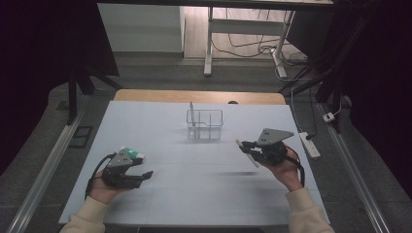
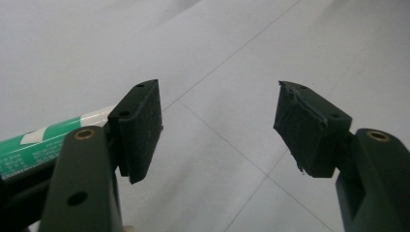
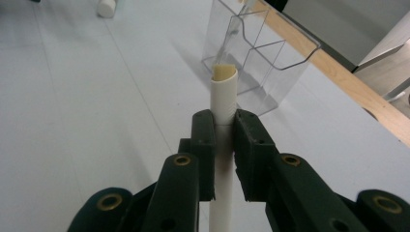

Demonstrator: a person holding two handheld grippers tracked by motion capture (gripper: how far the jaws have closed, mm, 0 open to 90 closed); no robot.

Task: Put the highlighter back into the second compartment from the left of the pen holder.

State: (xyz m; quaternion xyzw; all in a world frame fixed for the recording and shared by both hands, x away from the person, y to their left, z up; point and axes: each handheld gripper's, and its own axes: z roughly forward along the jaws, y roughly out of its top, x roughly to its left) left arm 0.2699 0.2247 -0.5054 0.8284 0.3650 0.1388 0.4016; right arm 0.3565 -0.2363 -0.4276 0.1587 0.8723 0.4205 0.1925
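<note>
Right gripper (image 1: 244,145) clamped on a white tube (image 3: 224,96), held above the worktop (image 1: 194,194) near its right edge, just short of the clear organiser (image 1: 204,124), left gripper (image 1: 144,175) gaping empty by the left edge, green-and-white tube (image 1: 133,154) lying beside it.

My sleeves (image 1: 305,209) are cream, loose at the cuff. My left gripper (image 1: 127,175) and my right gripper (image 1: 250,145) are black, each with a grey three-cornered plate on top and a black cable looping back by the wrist. Up close the jaws are dark green-black plastic arms with brass-ringed pivot holes and small screw holes. My pads (image 2: 141,128) are dark, rough blocks; the far one is frayed at its edge.
</note>
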